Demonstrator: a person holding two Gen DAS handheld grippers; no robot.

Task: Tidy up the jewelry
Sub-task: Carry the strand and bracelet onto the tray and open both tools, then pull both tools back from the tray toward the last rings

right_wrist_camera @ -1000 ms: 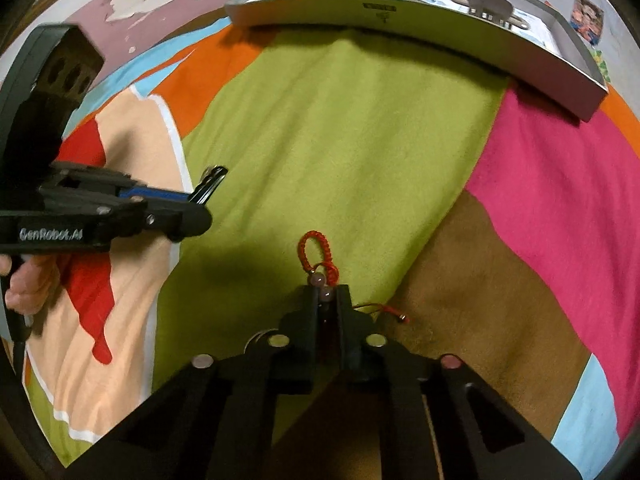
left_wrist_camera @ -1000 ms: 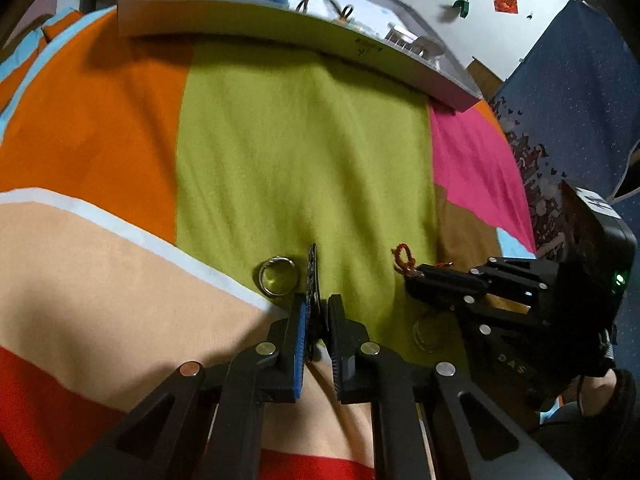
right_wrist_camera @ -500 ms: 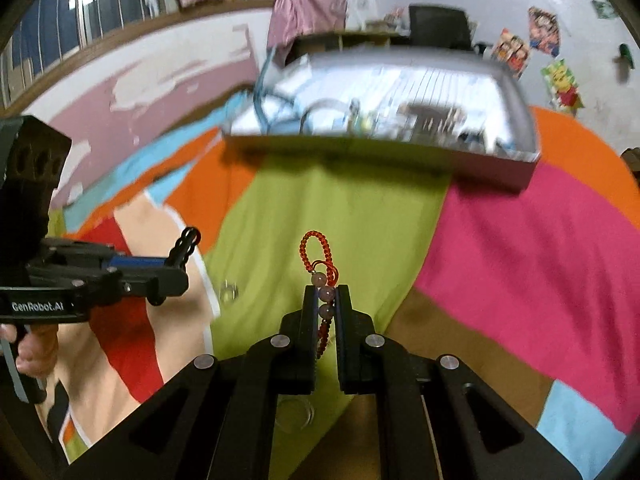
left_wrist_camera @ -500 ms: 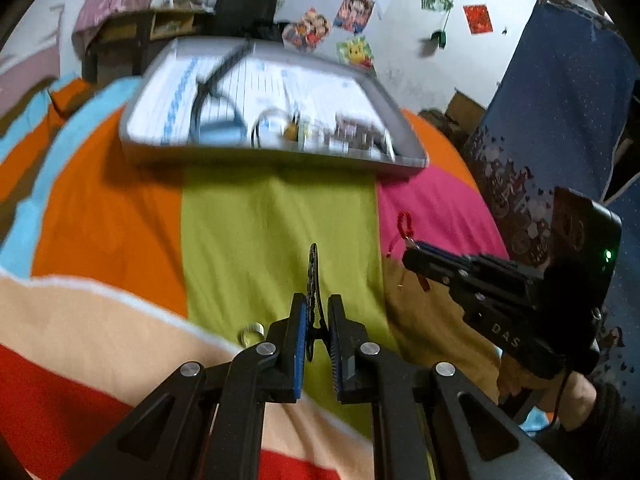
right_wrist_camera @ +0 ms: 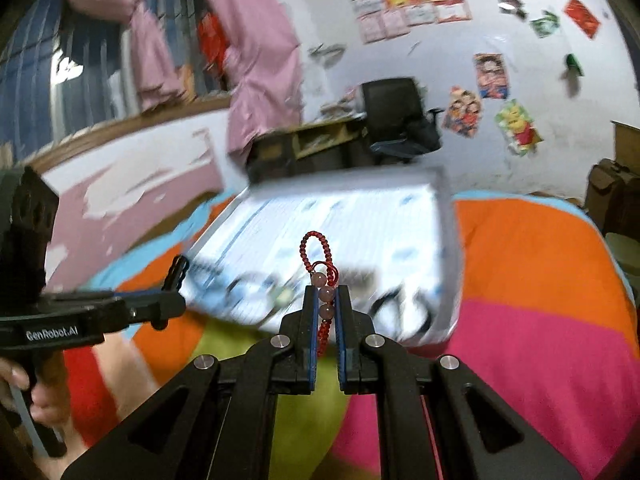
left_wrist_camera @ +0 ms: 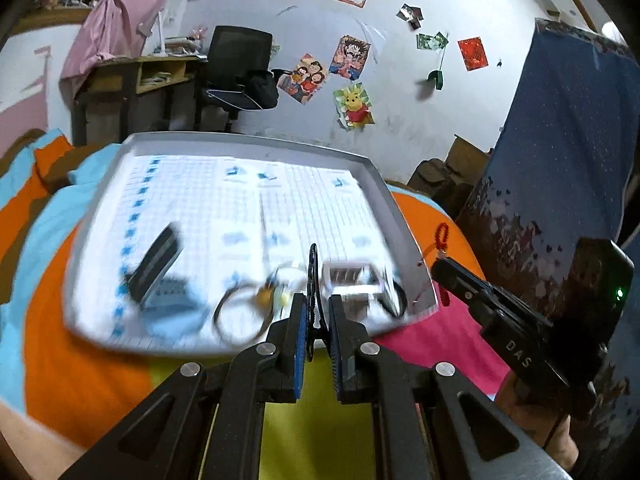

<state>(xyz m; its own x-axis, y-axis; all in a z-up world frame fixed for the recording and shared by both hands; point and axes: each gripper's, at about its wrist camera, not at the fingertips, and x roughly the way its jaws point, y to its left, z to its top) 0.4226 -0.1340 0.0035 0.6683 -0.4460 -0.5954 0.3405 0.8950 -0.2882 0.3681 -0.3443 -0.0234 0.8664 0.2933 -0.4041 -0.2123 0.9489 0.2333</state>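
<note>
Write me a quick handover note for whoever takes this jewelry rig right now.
Left gripper: shut on a black beaded bracelet.
Right gripper: shut on a red cord bracelet with pale beads.
Both are held up in front of the grey tray on the bedspread.
Done: some pieces already lie in the tray, blurred.
Left: set both bracelets in the tray.

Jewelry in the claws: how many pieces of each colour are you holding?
Black bead loop, pinched in the left claw: 1
Red bead string, pinched in the right claw: 1
Total: 2
</note>
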